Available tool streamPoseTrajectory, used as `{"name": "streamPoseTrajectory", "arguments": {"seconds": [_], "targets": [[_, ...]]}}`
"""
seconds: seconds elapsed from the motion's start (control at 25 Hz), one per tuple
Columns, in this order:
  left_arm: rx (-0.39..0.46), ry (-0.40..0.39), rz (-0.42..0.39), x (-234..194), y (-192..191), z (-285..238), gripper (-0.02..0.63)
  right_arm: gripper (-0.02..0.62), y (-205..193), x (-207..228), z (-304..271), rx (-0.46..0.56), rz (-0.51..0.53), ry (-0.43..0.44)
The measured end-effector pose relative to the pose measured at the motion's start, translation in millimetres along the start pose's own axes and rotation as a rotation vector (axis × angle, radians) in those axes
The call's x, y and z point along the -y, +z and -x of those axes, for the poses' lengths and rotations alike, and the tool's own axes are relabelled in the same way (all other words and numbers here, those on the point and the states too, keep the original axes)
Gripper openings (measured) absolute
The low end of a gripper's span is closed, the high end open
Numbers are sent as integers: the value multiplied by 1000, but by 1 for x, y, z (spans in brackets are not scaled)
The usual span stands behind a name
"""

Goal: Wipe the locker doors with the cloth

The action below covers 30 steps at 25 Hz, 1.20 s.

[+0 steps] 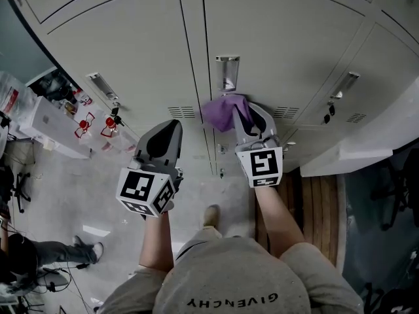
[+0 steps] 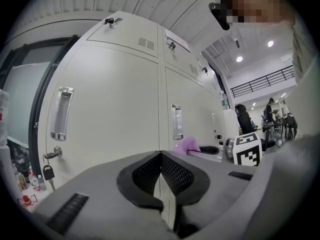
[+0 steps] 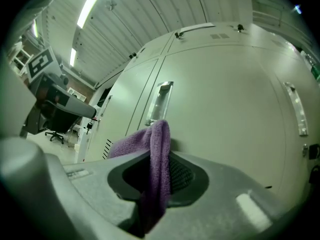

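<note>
1. The locker doors (image 1: 131,51) are pale grey. The landmark here is the chrome handle (image 1: 227,74) on the middle door.
2. The right claw (image 1: 245,113) sits just below that handle, clamped on a purple cloth (image 1: 222,112).
3. In the right gripper view the cloth (image 3: 156,149) runs up between the two jaws. It bunches over their tips against the door, directly under the handle (image 3: 160,101).
4. The left claw (image 1: 171,128) is lower than the handle and to its left, in front of the neighbouring door. Its jaws are closed together with nothing between them (image 2: 161,155).
5. From the left gripper view, the cloth (image 2: 189,144) shows just below and right of the handle (image 2: 176,121).
6. A bunch of keys (image 1: 112,120) with red tags hangs from a lock well left of the handle.
</note>
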<state>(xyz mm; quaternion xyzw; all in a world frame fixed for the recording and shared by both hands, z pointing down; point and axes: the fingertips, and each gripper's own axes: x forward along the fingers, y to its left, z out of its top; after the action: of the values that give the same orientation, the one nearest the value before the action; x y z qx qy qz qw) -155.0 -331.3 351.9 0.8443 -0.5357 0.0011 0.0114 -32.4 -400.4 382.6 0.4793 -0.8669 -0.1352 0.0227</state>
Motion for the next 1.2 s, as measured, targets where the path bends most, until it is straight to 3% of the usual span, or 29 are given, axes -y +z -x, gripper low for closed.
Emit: {"name": "streamPoseTrajectory", "arguments": {"seconds": [1.0,1.2], "targets": [[-17,-88,-7,42,-4,-29,-2,80,-51,124,72,-84,-8,-240],[-18,-81,-8,42,-4,-25,-2,84,-61,146,86,-92,-63,-290]]}}
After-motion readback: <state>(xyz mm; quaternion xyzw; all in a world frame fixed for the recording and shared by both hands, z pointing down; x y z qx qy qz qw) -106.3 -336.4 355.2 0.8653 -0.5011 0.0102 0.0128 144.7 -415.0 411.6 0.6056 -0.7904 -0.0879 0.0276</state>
